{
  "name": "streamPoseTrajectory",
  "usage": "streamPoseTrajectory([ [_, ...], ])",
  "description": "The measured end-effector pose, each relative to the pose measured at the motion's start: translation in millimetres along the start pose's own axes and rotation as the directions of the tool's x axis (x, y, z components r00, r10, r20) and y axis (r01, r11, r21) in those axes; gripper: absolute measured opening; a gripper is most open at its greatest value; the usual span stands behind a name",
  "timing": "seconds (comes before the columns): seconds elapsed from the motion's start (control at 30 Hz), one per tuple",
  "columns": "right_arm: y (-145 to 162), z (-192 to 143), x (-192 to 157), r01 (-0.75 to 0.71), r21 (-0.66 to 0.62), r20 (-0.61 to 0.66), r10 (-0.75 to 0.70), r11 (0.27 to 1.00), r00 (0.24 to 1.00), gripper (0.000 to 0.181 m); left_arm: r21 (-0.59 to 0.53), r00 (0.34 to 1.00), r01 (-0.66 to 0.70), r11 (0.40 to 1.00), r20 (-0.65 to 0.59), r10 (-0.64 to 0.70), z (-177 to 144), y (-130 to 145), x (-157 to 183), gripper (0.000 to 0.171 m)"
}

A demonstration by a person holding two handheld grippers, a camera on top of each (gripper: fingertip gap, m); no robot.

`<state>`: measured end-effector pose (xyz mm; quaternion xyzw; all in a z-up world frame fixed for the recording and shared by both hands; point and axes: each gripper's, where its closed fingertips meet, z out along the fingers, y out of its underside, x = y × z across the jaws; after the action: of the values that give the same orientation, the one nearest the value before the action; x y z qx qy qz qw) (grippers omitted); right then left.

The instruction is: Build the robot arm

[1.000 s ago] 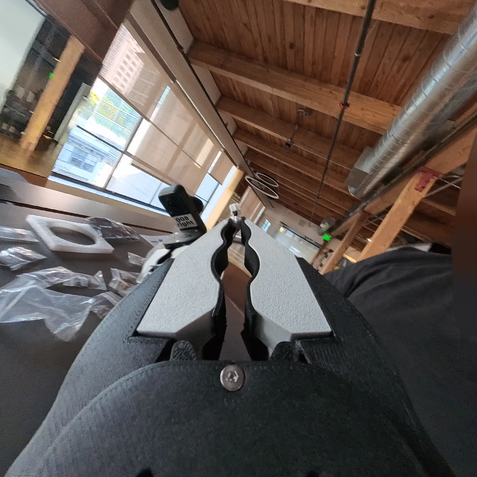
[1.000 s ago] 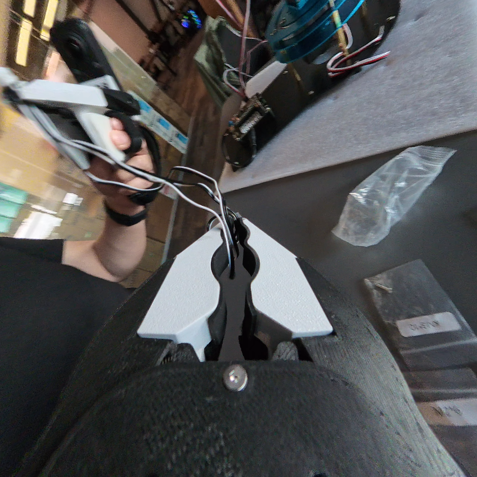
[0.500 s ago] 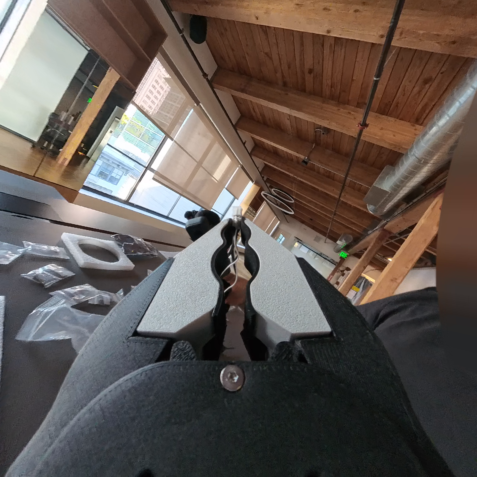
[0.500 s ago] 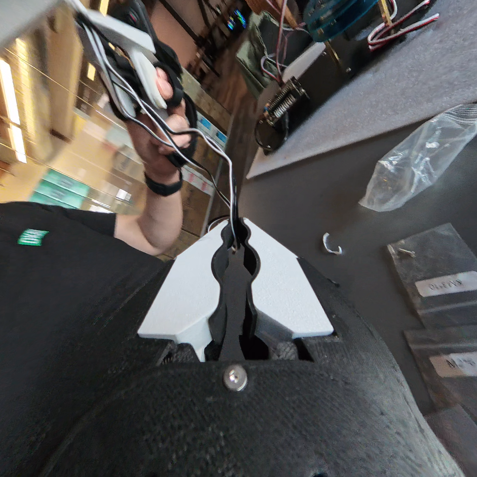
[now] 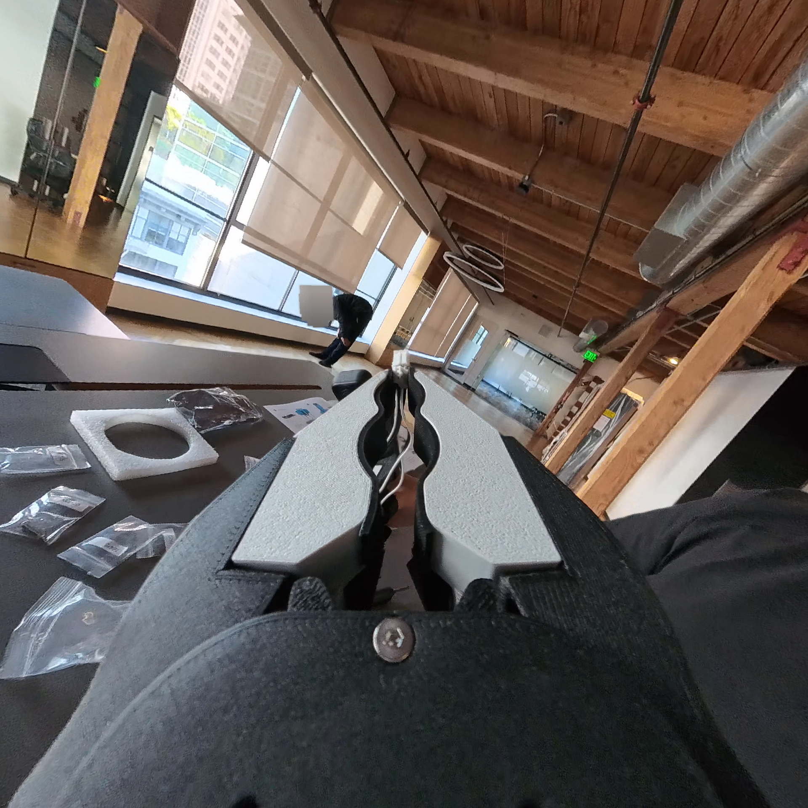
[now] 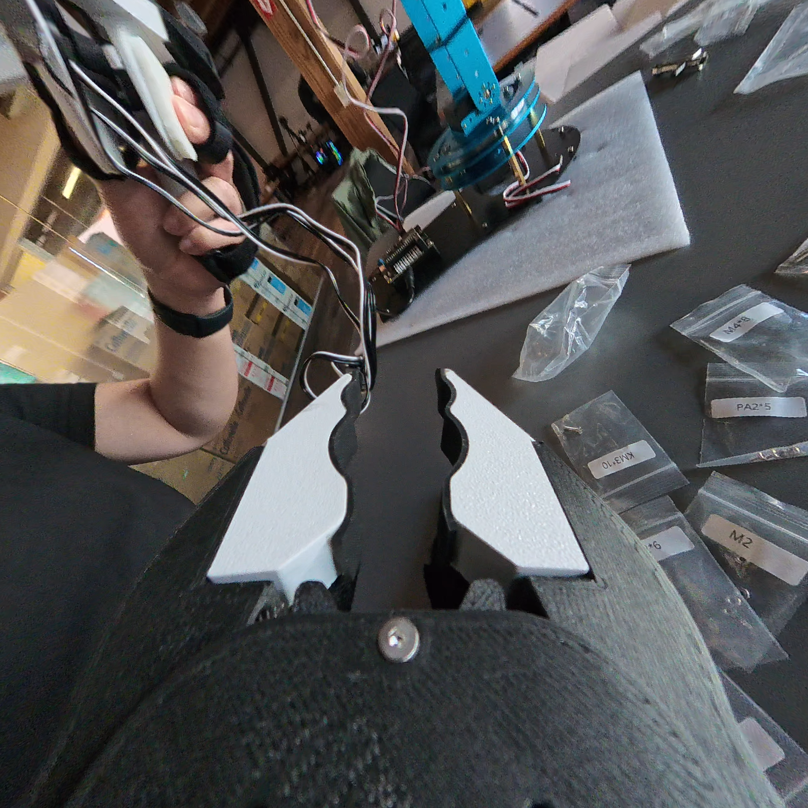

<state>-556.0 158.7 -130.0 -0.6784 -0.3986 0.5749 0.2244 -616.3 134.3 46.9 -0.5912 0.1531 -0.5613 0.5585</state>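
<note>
The bundle of thin black and white wires [image 6: 306, 227] runs across the upper left of the right wrist view, from the person's raised hand [image 6: 175, 227] down to a small loop that lies against the tip of the right tool's left finger. In the left wrist view the same wires pass up the narrow slot of the left tool [image 5: 401, 379], whose fingers are closed on them just below the white connector [image 5: 400, 362] that sticks out past the tips at the centre of the frame. The right tool [image 6: 398, 379] stands wide open with nothing between its fingers; the gap shows bare dark desk [image 6: 437, 350], and the wire loop touches only the outer edge of the left fingertip. To the right of that tool, labelled clear bags [image 6: 621, 446] crowd the right side of the frame, some overlapping, and a crumpled clear bag [image 6: 568, 328] lies apart from them, near the edge of a white foam sheet [image 6: 612, 218] in the upper right. On that sheet stands a blue round-based assembly [image 6: 485, 131] with its own red and white leads. In the left wrist view the desk at lower left carries more small bags [image 5: 57, 516] and a white foam frame [image 5: 144, 441] with a round hole, with bare strips of desk between them; beyond the desk's far edge lies open wooden floor [image 5: 262, 345].
</note>
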Motion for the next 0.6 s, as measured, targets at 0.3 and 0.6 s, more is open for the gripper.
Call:
streamPoseTrajectory([
  [0.3,5,-45,-1,-0.017,0.103,0.029,0.015,0.995,0.999,0.043,-0.022,0.999,0.048,0.999,0.008,-0.048,9,8,0,0.002],
  [0.6,53,-31,3,0.204,-0.105,-0.31,-0.227,0.973,0.923,0.042,-0.089,0.994,0.114,0.99,0.01,-0.113,-9,27,-11,0.002],
])
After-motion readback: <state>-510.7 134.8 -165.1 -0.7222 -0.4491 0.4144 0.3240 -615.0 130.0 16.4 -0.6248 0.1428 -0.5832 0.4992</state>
